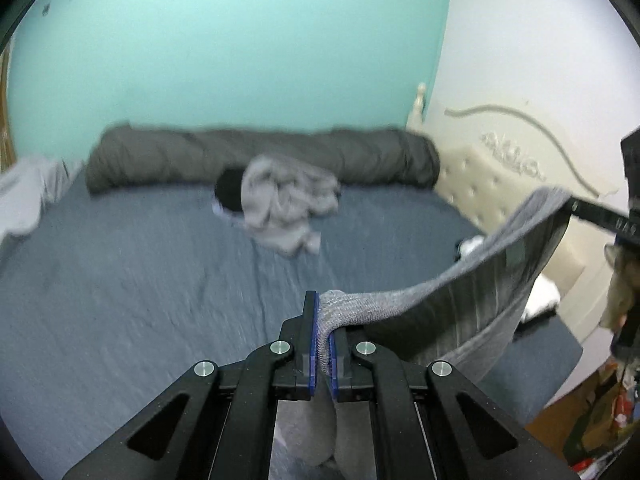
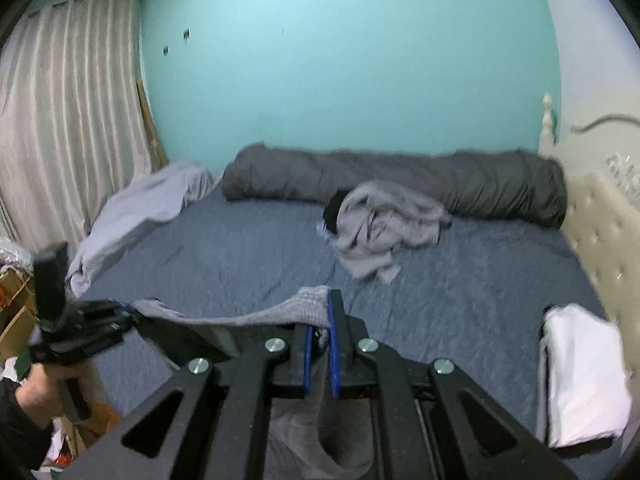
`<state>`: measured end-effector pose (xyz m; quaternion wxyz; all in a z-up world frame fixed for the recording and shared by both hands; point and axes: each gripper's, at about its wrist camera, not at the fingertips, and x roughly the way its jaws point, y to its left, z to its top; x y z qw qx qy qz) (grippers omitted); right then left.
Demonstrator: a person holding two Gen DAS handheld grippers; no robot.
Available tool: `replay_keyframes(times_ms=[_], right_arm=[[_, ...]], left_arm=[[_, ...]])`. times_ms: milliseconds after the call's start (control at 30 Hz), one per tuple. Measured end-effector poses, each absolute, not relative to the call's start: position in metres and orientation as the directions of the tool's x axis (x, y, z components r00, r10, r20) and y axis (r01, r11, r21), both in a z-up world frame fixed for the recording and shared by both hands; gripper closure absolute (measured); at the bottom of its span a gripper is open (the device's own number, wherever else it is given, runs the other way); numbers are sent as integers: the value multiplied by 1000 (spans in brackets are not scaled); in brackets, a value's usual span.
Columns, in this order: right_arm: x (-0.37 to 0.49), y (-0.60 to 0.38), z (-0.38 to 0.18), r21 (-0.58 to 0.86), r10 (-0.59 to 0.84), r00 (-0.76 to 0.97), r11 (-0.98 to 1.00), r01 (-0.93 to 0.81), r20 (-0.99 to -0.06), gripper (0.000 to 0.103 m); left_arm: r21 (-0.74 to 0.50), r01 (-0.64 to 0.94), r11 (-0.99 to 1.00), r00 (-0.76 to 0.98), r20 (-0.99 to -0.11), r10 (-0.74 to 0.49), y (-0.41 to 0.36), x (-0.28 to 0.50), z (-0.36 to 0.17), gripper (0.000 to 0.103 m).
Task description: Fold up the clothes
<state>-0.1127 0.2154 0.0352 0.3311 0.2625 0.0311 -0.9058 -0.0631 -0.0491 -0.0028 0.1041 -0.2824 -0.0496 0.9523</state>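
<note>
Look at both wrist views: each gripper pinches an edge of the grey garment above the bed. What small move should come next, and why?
Probably draw the left gripper and right gripper apart. The grey garment sags between them over the blue bedsheet, so tightening the held edge should flatten it for folding.
</note>
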Motion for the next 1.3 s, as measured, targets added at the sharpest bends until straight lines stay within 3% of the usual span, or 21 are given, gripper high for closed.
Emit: replay_keyframes(times_ms=[367, 633, 833, 967, 1167, 1300], right_arm=[[-81, 244, 233, 40, -584, -769, -802, 596, -261, 97], [-52, 251, 356, 7, -584, -798, -808, 589, -148, 97], [-39, 250, 378, 18, -613, -777, -786, 617, -142, 97], [-44, 242, 361, 13, -620, -758, -776, 631, -202, 97], [-85, 220, 304, 45, -597, -727, -782, 622, -339, 97], [-138, 203, 239, 71, -568, -693, -793, 605, -444, 97]], left_arm=[[-73, -173, -982, -950, -251, 186, -51, -18, 244, 100], [-48, -159, -986, -977, -137, 164, -50, 29, 363, 100], [-35, -160, -987, -979, -120, 163, -52, 59, 371, 100], [-60, -167, -984, -971, -162, 174, -57, 58, 349, 100], [-62, -157, -986, -945, -279, 168, -50, 14, 280, 100], [-86, -135, -987, -907, -392, 158, -46, -40, 207, 100]])
